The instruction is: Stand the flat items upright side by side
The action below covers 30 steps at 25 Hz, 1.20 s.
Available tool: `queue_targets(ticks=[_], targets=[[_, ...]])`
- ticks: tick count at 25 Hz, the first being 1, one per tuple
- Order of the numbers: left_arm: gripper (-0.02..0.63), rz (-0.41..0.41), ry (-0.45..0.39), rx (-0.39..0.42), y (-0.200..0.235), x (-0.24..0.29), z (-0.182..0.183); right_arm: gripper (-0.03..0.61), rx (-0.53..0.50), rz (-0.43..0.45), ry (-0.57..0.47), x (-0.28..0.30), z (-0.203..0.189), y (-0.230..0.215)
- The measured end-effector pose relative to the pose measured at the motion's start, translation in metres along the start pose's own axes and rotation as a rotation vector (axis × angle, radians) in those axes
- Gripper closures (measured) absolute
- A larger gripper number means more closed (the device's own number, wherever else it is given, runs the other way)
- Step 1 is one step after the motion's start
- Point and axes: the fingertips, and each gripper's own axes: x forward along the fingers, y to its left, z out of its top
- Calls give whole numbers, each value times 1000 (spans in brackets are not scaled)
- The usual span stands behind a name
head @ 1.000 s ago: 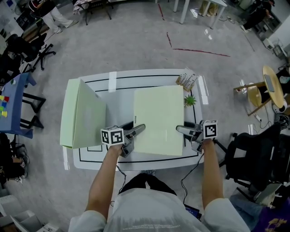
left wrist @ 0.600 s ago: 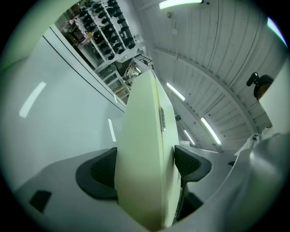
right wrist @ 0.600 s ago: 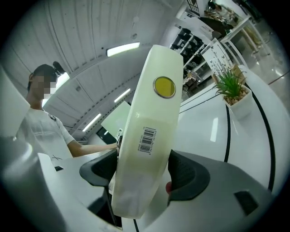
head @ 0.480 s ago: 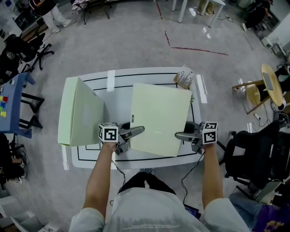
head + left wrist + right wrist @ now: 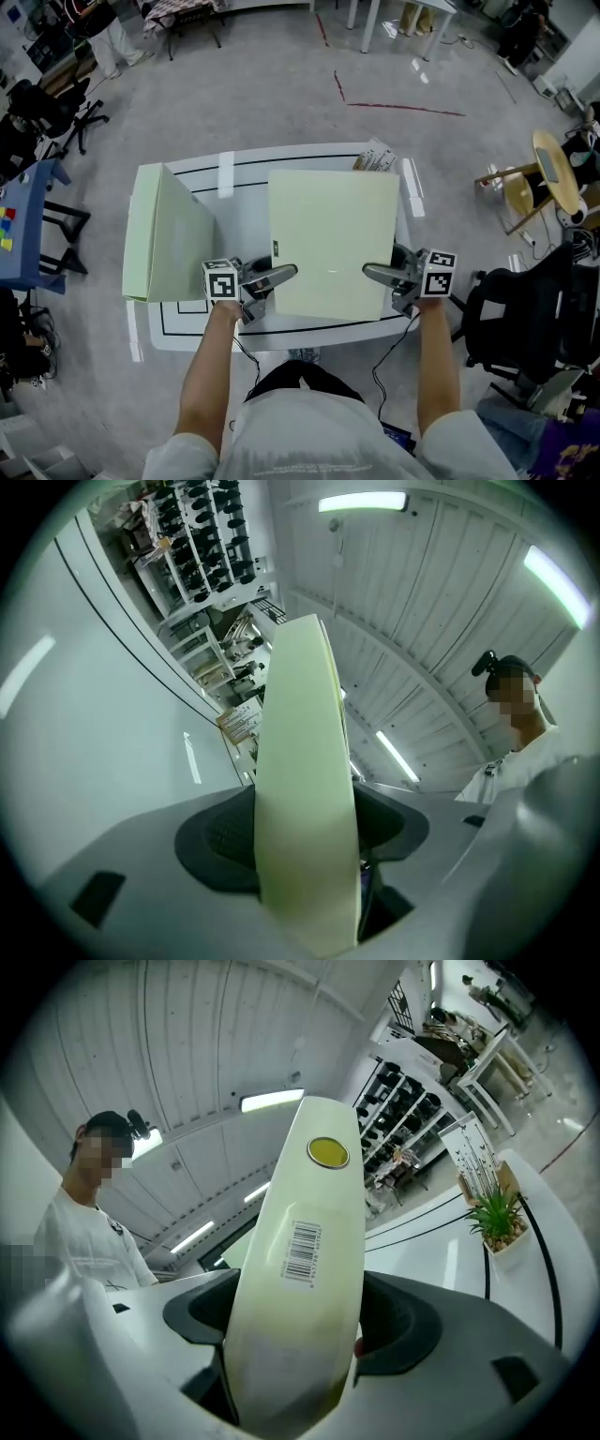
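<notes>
Chairs of black mesh on castors [image 5: 56, 103] stand at the far left on the grey floor, next to a blue table [image 5: 23, 216]. Right of them is the white worktop with a black outline [image 5: 244, 202]. At its left end a pale green flat box [image 5: 178, 239] stands upright on its edge.

Just right of that box, near the front edge, the left gripper [image 5: 281, 275] points inward. It clamps the left side of a second pale green flat box [image 5: 333, 239], close to the near corner. Its jaws have just been closing, and its own view shows the box's thick edge filling the gap, with a dark pad against each side.

This second box is not upright. Its broad face is turned up toward the head view, it spans the middle and right of the worktop, and its far edge covers the far black line. It partly hides a small brown-and-white packet [image 5: 375, 157] at the back edge.

The right gripper [image 5: 377, 273] holds the opposite side of the same box, jaws set wide and pressed on its edge. That edge carries a barcode label [image 5: 302, 1251] and a round yellow sticker [image 5: 328, 1151]. A small green potted plant [image 5: 492, 1218] sits on the worktop beyond. Farther right are a round wooden stool [image 5: 555, 167] and a black chair [image 5: 525, 319].
</notes>
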Motion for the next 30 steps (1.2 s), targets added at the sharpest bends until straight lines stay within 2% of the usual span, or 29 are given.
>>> queue_targets(ticks=[5,9,13,17,22,24,26,30], targets=[[304,-25,50,66,-20,4,-5,201,15,33,-4,1,11,15],[304,-20,59,82,-25,7,-5,201,36,2,15,-2,7,16],[302,-42,80,111,-31,6,-10,201,71,26,56,5,-5,29],[298,-44,87,137,-40,12,-12,213,52,22,30,-5,-4,38],[274,-25,106,216,-59,30,-10,232,3,17,-35,-29,2,50],[265,10,114,266,-64,35,-7,232,-42,-15,-56,-39,6,57],[262,80,134,325,-64,37,-6,232,-99,-79,-59,-50,10,62],[264,247,162,433,-63,35,3,233,-185,-284,-44,-72,17,63]])
